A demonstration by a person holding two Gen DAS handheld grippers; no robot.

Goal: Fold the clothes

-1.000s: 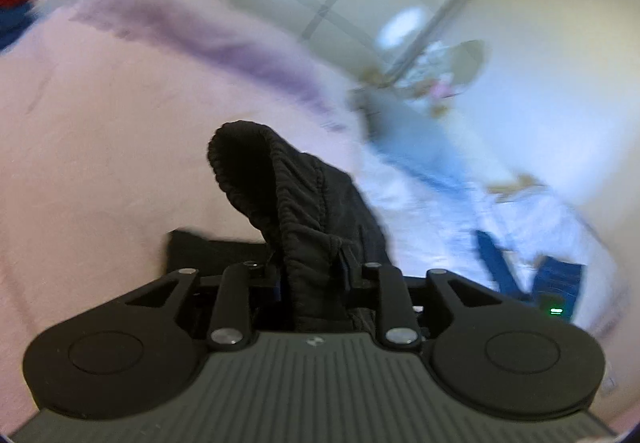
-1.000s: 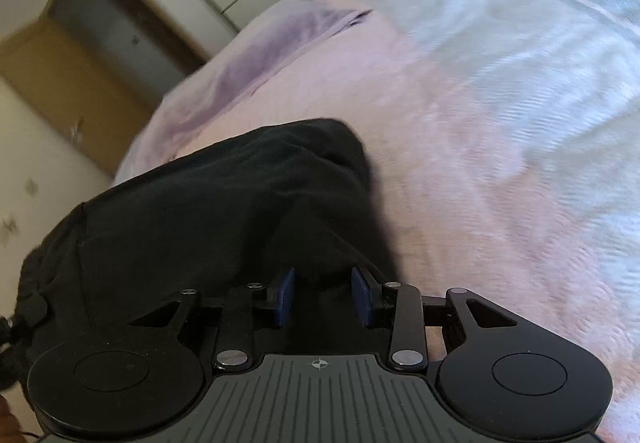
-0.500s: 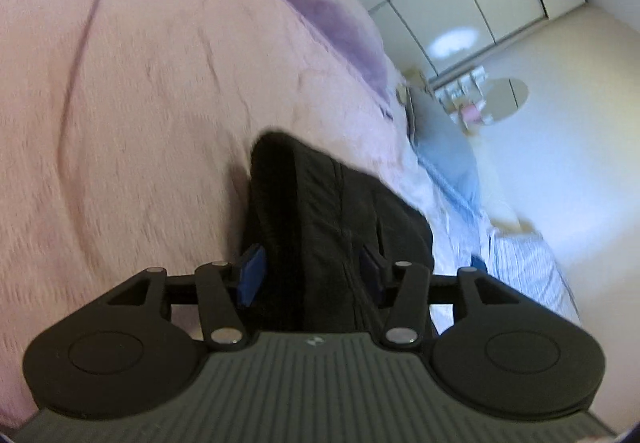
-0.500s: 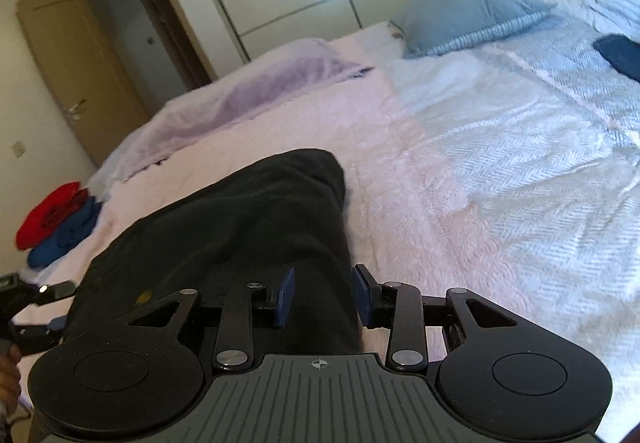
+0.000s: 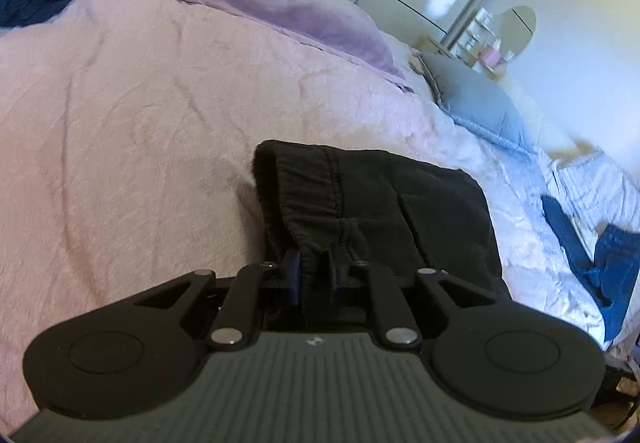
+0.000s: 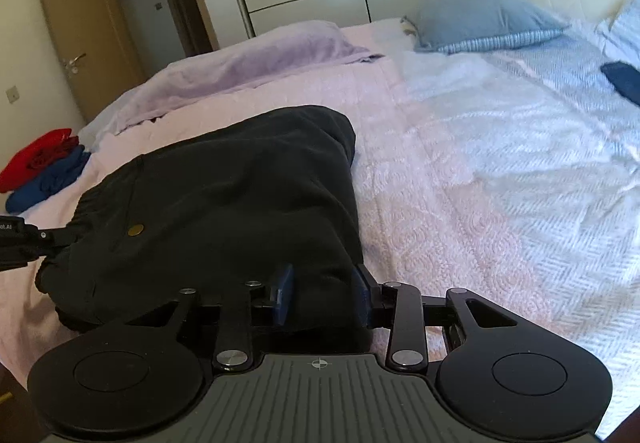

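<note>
Black trousers (image 5: 400, 203) lie folded on the pink bedspread (image 5: 140, 123), their elastic waistband toward the left wrist camera. My left gripper (image 5: 314, 275) is closing, and its pads pinch a bunch of that waistband. In the right wrist view the trousers (image 6: 224, 195) stretch away to the left, with a brass button showing. My right gripper (image 6: 322, 297) is shut on a thick fold at their near right edge, and fabric fills the gap. The left gripper (image 6: 24, 239) shows at the far left, at the waistband.
Red and blue folded clothes (image 6: 44, 167) sit at the bed's far left corner. A purple blanket (image 6: 260, 63) and a grey-blue pillow (image 6: 480, 19) lie along the far side. Blue jeans (image 5: 612, 267) lie on the white sheet. A door (image 6: 80, 23) and wardrobe stand behind.
The waistband hung raised from my left gripper; the jaws then spread and now pinch it again, low on the bed. The right view has rolled level, with the fold still between its pads.
</note>
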